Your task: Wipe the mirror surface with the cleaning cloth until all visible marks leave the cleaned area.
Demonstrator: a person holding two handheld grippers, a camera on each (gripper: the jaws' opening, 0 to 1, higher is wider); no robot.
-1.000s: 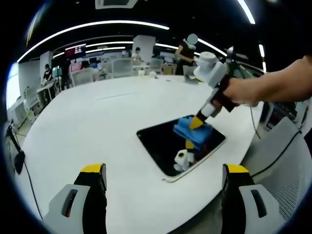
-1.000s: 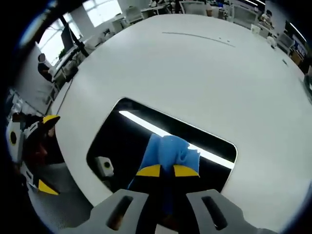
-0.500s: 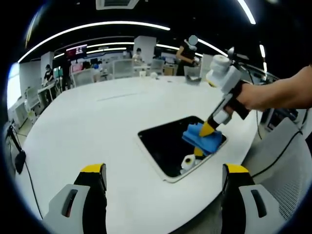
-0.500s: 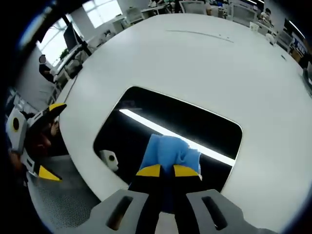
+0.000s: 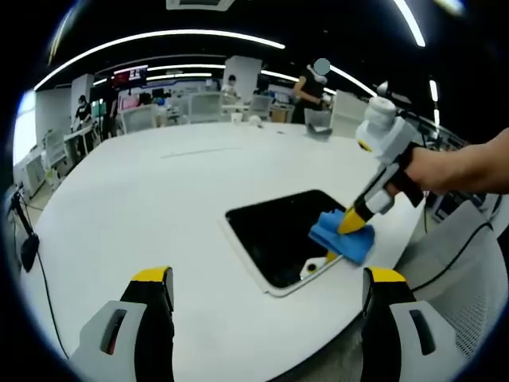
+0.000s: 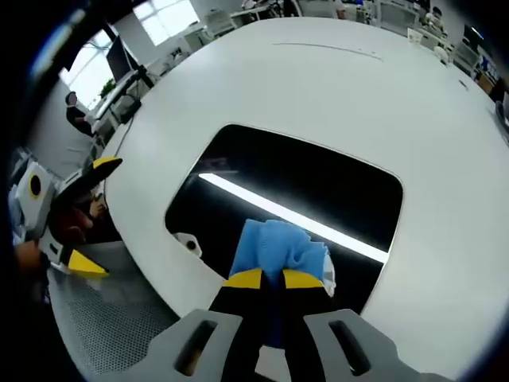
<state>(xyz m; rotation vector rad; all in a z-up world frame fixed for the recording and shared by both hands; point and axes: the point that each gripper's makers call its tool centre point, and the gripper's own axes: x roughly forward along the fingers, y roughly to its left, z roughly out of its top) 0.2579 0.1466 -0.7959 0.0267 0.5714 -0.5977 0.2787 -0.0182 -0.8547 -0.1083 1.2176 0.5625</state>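
Right gripper (image 6: 266, 278), yellow-tipped with grey arms, is clamped on the crumpled blue cleaning cloth (image 6: 277, 248); its jaws sit nearly together with cloth pinched between. In the left gripper view the same right gripper (image 5: 352, 224) comes in from the right, held by a person's hand (image 5: 420, 173), pressing the blue cleaning cloth (image 5: 343, 235) onto the near-right corner of the mirror.

The dark rounded-rectangle mirror (image 5: 278, 233) lies flat on the large white oval bench (image 5: 143, 215), close to the bench edge. In the right gripper view the mirror (image 6: 318, 183) reflects a bright ceiling light strip (image 6: 290, 217). Part of the cloth and the mirror edge beneath it are hidden by the gripper arms. A small white shape near the mirror's corner (image 6: 188, 241) is too small to make out. Any marks on the mirror are hard to tell against the dark reflection.

Left gripper (image 5: 266, 278) hovers above the bench, jaws set wide apart, holding nothing; it also appears at the left of the right gripper view (image 6: 60, 219), partly cut off.

Room: open office, long ceiling light strips (image 5: 159, 37), desks and chairs beyond, people standing far back (image 5: 312, 83), a grey mesh chair (image 6: 111, 318) beside the bench.
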